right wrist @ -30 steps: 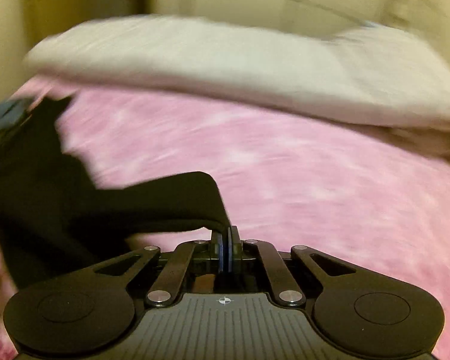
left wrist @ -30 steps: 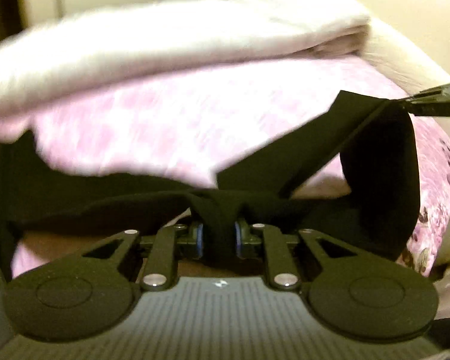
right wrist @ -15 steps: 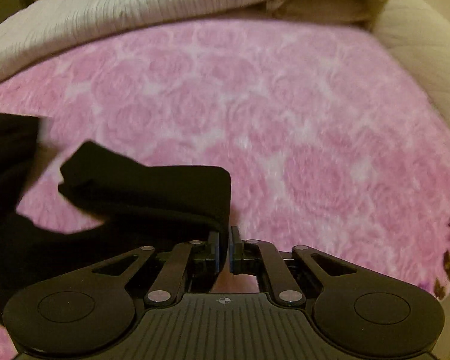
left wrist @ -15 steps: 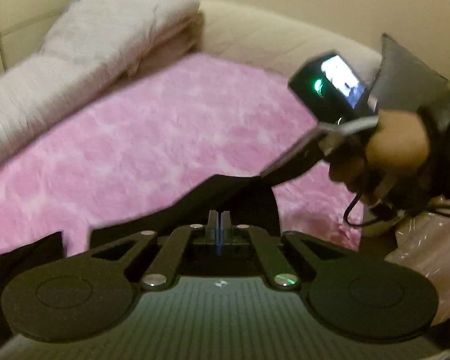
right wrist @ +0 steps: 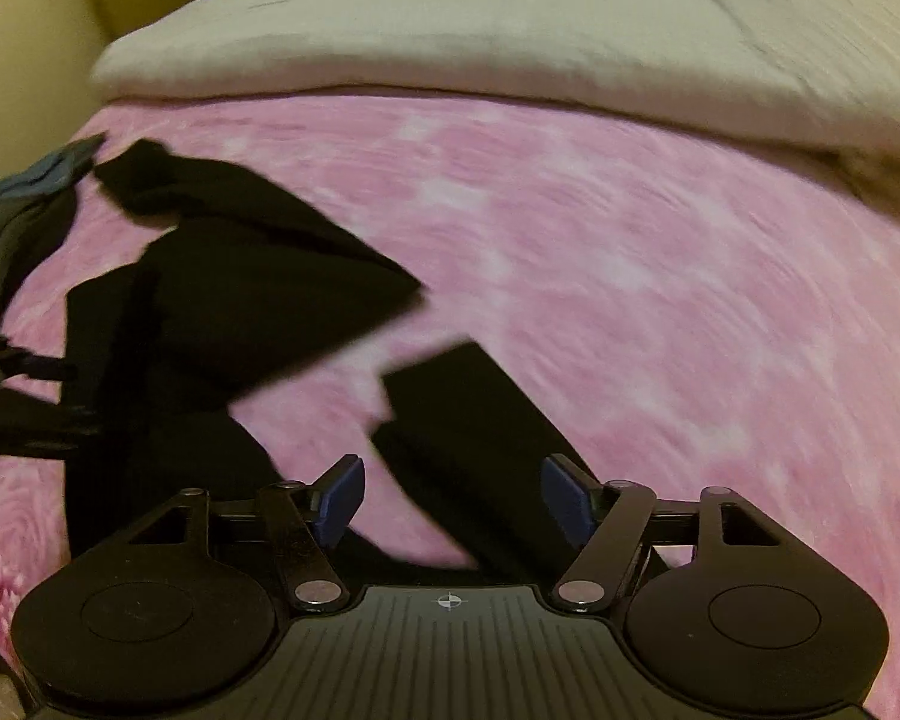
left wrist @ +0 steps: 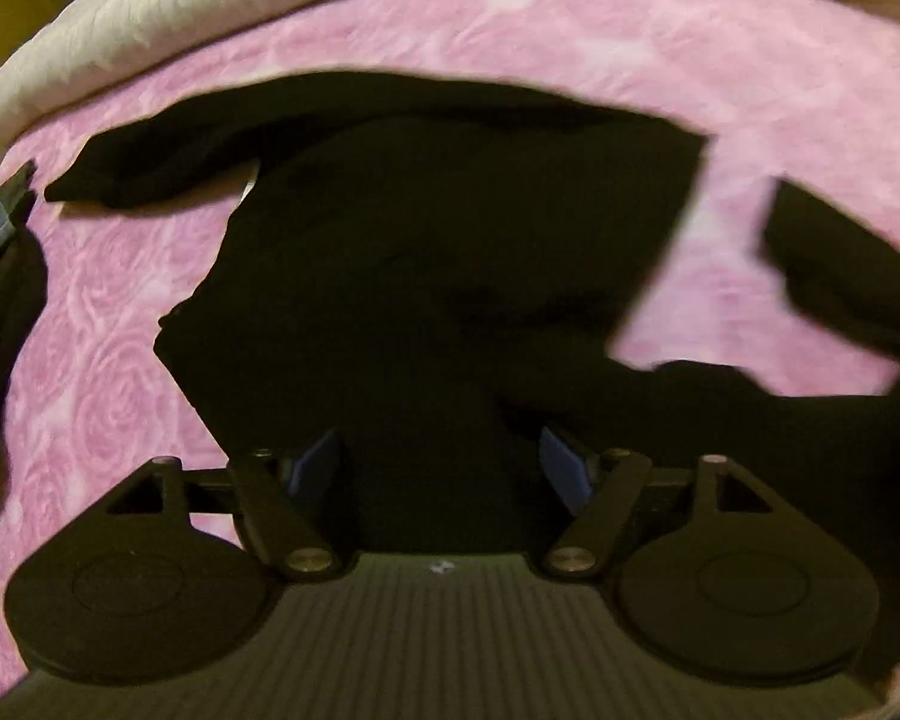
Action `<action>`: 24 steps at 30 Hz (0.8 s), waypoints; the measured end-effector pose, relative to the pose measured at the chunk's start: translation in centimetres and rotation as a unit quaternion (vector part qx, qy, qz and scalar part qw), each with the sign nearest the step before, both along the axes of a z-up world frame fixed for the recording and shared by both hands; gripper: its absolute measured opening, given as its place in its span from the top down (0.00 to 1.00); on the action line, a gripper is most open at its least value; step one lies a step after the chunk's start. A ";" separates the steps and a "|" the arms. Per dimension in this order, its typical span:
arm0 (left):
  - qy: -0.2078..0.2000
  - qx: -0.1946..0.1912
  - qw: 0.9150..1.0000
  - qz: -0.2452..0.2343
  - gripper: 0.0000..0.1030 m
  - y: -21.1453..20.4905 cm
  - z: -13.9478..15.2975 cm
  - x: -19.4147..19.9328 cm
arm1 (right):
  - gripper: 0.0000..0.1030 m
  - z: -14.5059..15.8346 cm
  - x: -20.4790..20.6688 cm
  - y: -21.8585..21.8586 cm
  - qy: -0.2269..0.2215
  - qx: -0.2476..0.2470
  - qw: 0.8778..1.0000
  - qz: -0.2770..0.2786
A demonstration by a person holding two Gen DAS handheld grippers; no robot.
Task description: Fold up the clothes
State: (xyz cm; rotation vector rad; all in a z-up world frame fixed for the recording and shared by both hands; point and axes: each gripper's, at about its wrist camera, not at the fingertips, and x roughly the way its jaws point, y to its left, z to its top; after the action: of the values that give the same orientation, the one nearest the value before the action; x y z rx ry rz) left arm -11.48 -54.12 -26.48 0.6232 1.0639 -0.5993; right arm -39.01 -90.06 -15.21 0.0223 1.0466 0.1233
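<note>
A bed fills both views, covered by a fuzzy pink blanket with an embossed rose pattern. Along its far edge lies a folded, ribbed cream-white quilt, with pale beige walls behind. A black fabric garment is spread flat in the middle of the blanket, one sleeve reaching left. At the left edge sits a bundle of dark and blue-grey clothing. The left gripper hangs over the garment, jaws opening, blue pads clear of the cloth. The right gripper does likewise above a black sleeve end.
</note>
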 end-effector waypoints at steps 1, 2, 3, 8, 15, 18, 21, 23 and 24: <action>0.001 0.002 1.000 0.005 0.42 0.5 -0.5 0.6 | 0.32 -0.3 1.0 1.0 -0.003 -0.003 1.000 0.014; 0.008 -0.005 1.000 0.009 0.63 1.5 -0.6 0.8 | 0.32 -1.0 2.2 1.9 -0.005 -0.008 1.000 0.026; 0.013 -0.018 1.000 0.021 0.75 2.8 -0.3 1.4 | 0.32 -1.4 3.5 3.0 -0.005 -0.013 0.999 0.037; 0.025 -0.066 0.991 0.117 0.90 12.9 2.8 2.9 | 0.32 -2.9 9.6 12.3 -0.008 -0.031 0.993 0.113; 0.108 -0.127 0.965 0.203 0.92 22.8 1.7 2.2 | 0.27 -5.6 17.1 26.4 -0.030 -0.052 0.954 0.295; 0.128 -0.159 0.951 0.231 0.63 23.3 1.3 2.4 | 0.25 -8.0 19.5 31.5 -0.025 -0.079 0.923 0.377; 0.150 -0.197 0.931 0.269 0.44 24.2 0.7 3.2 | 0.25 -10.4 22.2 34.6 -0.004 -0.096 0.904 0.418; 0.160 -0.214 0.918 0.293 0.44 24.8 0.2 3.6 | 0.25 -11.9 24.2 36.1 0.015 -0.106 0.892 0.440; 0.161 -0.214 0.915 0.301 0.44 25.0 -0.1 3.8 | 0.25 -12.5 25.2 36.7 0.027 -0.106 0.891 0.441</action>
State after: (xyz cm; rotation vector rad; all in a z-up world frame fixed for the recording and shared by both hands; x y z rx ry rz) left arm -7.64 -29.08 -26.58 -0.2056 1.3035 -0.3721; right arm -13.83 -53.40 -27.73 -0.6617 1.0540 0.8360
